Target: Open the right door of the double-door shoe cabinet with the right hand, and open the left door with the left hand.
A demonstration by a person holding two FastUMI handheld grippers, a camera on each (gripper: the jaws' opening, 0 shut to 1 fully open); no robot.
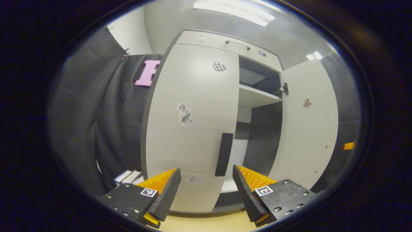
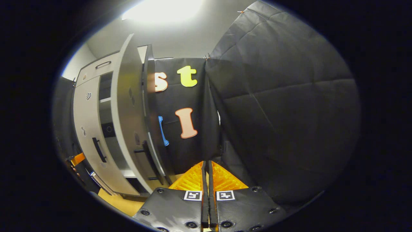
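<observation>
Ahead of the left gripper [image 1: 206, 172], jaws spread wide apart, gripping nothing, framing the lower part of the left door [image 1: 193, 129]. Between the two fingers, just beyond their tips, one dark vertical handle [image 1: 224, 154] on that door's inner edge, not touched. Left door shut: pale, flat, with four small stickers counted on its face, one of them checkered [image 1: 219, 66]. Beside it, the right door [image 1: 309, 125] swung wide open on its hinge [image 1: 283, 89], one sticker on it. Behind, the dark inside of the shoe cabinet [image 1: 262, 135] with one pale shelf [image 1: 257, 96] high up. Above both doors, one drawer front with one metal handle [image 1: 237, 44]. Low at the left, a few books [image 1: 128, 177] on the floor.

Over at the right gripper [image 2: 206, 167], jaws pressed together, empty, aimed at the black cloth wall, well apart from the cabinet at its left.
</observation>
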